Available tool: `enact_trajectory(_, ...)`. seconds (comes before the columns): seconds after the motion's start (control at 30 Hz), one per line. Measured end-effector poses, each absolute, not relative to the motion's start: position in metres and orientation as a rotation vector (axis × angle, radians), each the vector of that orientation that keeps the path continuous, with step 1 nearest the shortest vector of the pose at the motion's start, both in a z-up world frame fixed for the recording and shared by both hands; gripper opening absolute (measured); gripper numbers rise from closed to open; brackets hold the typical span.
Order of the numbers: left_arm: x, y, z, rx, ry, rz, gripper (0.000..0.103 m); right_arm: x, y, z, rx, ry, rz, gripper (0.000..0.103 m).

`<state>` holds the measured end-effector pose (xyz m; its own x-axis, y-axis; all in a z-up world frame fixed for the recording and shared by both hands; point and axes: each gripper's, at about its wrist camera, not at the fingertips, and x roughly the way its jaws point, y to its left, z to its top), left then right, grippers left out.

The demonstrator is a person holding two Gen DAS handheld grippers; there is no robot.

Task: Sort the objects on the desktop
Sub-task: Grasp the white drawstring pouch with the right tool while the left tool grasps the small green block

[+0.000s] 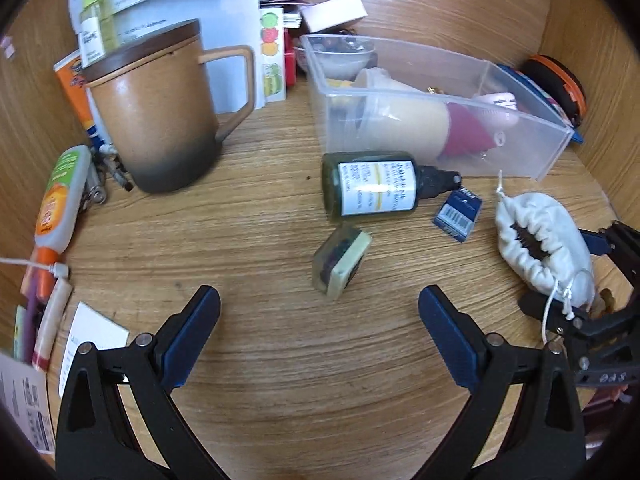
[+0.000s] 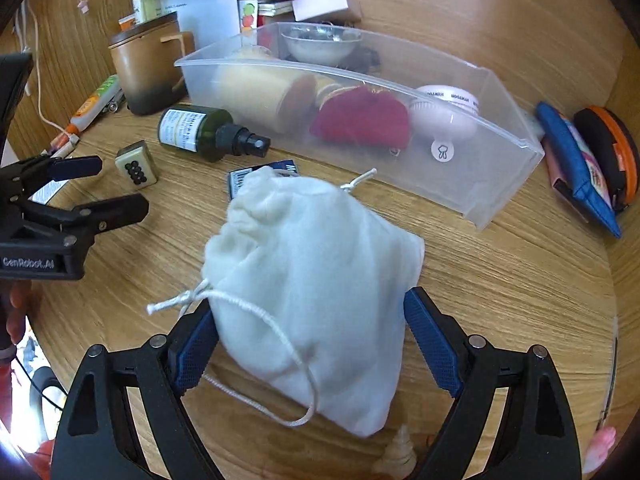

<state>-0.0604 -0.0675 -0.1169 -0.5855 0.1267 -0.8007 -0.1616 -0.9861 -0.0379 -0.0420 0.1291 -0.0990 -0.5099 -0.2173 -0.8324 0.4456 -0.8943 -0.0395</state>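
Now, from the left wrist view, our left gripper (image 1: 319, 322) stands spread and empty over bare table (image 1: 248, 360), the tile (image 1: 341, 262) and bottle (image 1: 370, 189) just beyond. From the right wrist view, our right gripper (image 2: 311, 338) stands wide around the white pouch (image 2: 316, 300), apparently unpinched; we should close on its full body, clear of the cord, before lifting toward the bin (image 2: 500, 184).

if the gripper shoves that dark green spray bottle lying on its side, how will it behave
The dark green spray bottle lies on its round side, so it would probably roll, not slide. Its body looks rigid. The smooth wooden desk would likely offer little resistance.
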Motion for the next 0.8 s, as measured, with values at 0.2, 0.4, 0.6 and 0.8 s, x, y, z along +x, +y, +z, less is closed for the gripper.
enact_trajectory(0.2, -0.070, -0.067, -0.116, -1.321, 0.080, 2.655, 0.099, -0.046, 0.139, -0.098, 1.256, 0.323, -2.413, 0.064)
enact_trajectory(0.4, -0.079, -0.070, -0.119, -1.330, 0.062, 2.630, 0.063, -0.056, 0.153, -0.094, 1.261, 0.207, -2.374, 0.048)
enact_trajectory(0.6, -0.076, -0.070, -0.119, -1.303, 0.080, 2.642, 0.034, -0.057, 0.156, -0.094, 1.257, 0.169, -2.352, 0.037)
enact_trajectory(0.8, -0.075, -0.072, -0.120, -1.298, 0.070, 2.651, 0.015, -0.058, 0.160, -0.093, 1.254, 0.129, -2.338, 0.033)
